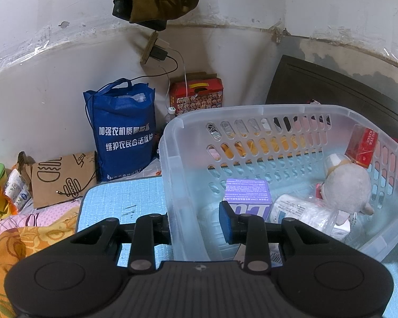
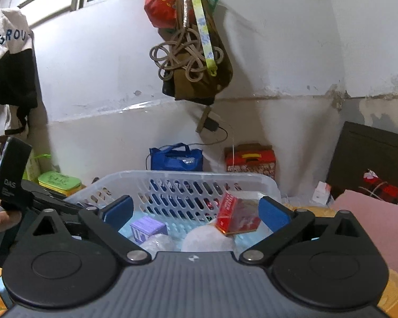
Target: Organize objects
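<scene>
Looks well advanced, though not plainly finished. Sorted so far into the translucent laundry basket (image 1: 252, 110) on the blue-topped desk (image 1: 114, 201): one red cigarette pack (image 1: 362, 143), one grey plush toy (image 1: 347, 182), one purple carton (image 1: 248, 193), one white bottle in clear wrap (image 1: 299, 209). Possibly a second clear bottle low by the near wall, too faint to be sure.

Red pack propped on the plush toy against the far right wall, touching neither blue pad.

Right gripper (image 2: 196, 210): jaws spread wide, released, grasping nothing, hanging over the basket's near edge.

Left gripper (image 1: 195, 222): jaws drawn narrow astride the basket's side wall, one outside and one inside, apparently clenched on it to steady it.

Left outside, unclear whether part of the job: one blue tote bag (image 1: 124, 132), one red patterned carton (image 1: 196, 95), one brown paper bag (image 1: 61, 177), one green tin (image 2: 59, 182). No loose item visible on the desk itself.
</scene>
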The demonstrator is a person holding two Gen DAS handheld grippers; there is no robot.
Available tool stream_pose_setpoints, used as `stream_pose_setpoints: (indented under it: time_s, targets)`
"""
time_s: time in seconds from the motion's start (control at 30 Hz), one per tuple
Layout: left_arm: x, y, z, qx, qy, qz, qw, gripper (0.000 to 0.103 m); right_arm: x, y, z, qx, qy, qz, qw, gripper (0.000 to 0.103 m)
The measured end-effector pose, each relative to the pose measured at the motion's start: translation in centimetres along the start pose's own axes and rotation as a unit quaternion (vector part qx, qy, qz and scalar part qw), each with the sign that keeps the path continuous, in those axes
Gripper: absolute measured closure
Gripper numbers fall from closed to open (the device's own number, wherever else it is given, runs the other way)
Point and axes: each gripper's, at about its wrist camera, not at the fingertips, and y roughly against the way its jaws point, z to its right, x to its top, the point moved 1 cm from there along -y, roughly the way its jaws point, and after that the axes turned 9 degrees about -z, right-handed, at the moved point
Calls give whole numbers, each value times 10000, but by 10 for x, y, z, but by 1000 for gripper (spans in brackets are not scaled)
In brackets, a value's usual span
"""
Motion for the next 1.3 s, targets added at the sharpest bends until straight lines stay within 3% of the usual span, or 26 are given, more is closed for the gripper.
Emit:
stream_pose_setpoints:
  time_s: [0.43, 0.47, 0.63, 0.77, 0.93, 1.0, 1.2, 1.3]
  targets:
    - [1, 1, -6, -142, 70, 50, 9999, 65, 3, 5, 2, -130, 96, -177, 9997, 0]
    - [0, 1, -8, -195, 100, 110, 9997, 63, 4, 6, 2, -136, 93, -199, 9997, 0]
    - [-2, 13, -12, 80, 178, 555, 9983, 22, 5, 15, 6, -223, 131, -347, 9991, 0]
    - [0, 29, -18, 195, 271, 829, 9960, 14, 5, 23, 13, -289, 28, -384, 9988, 0]
    - [-4, 66, -16, 491, 303, 1087, 9924, 3, 5, 34, 20, -879, -256, -594, 9940, 0]
    - [-6, 80, -12, 476, 287, 1147, 9918, 2, 5, 40, 21, -860, -260, -587, 9942, 0]
    - [-15, 109, 14, 536, 199, 925, 9941, 1, 7, 53, 28, -757, -317, -580, 9949, 0]
    - [-22, 117, 22, 321, 350, 887, 9949, 1, 9, 50, 31, -748, -403, -696, 9940, 0]
